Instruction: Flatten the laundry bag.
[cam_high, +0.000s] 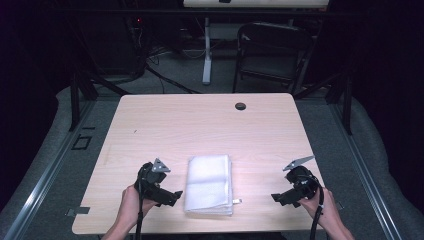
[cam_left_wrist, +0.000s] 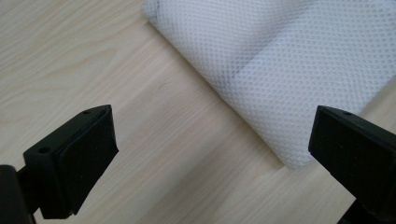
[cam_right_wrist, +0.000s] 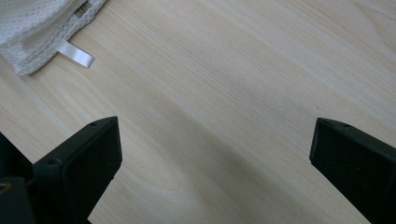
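both grippers' jaws stand wide apart, empty: folded white mesh cloth (cam_left_wrist: 280, 70) just ahead of left gripper (cam_left_wrist: 210, 154), well off right gripper (cam_right_wrist: 215, 168)

Light wood-grain table (cam_high: 200, 125) with rounded corners and a small dark round cap (cam_high: 240, 106) near its far edge, standing on grey carpeted floor (cam_high: 45, 165). Metal floor rails (cam_high: 47, 172) flank the table at both sides. Beyond the far edge: a dark folding chair (cam_high: 270, 50), a white desk leg (cam_high: 207, 50), loose black cables (cam_high: 165, 80); the surroundings lie in darkness
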